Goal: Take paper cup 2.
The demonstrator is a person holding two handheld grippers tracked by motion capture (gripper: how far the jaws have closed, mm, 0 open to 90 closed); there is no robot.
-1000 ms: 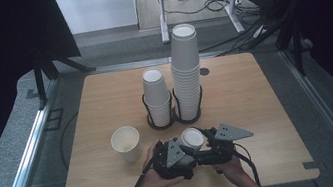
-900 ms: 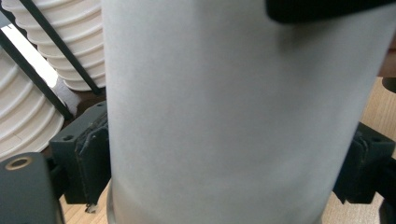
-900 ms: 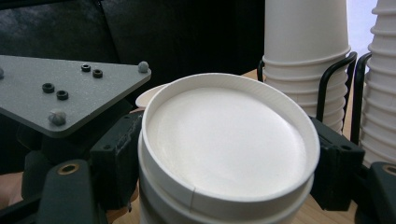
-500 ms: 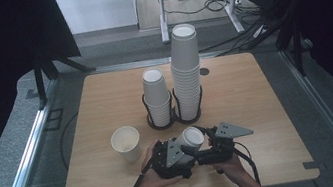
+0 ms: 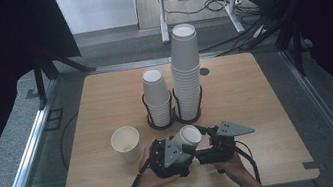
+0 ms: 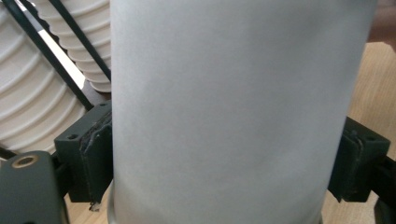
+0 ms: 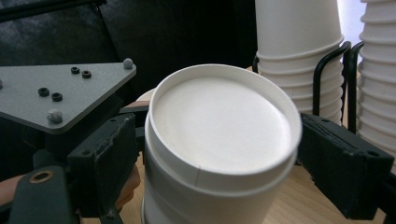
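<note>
Claw on our left (image 5: pixel 181 148) has just been closing and now grips the white cup (image 5: pixel 186 140) — tilted, held over the tabletop's (image 5: pixel 268 108) near edge. Our right claw (image 5: pixel 206 141) has opened, its pads flanking the cup's bottom end.

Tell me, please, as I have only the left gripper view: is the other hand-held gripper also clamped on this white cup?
Observer: It seems not. The right hand-held gripper straddles the base end of the held cup; its jaws have just been opening, and a slight gap shows at one pad.
Operator: Is anything else loose on the table?
Observer: Yes, one single cup stands mouth up on the table, left of the hands.
Operator: How do the stacks compare?
Observer: In the black wire holder, the short stack is on the left and the tall stack on the right.
</note>
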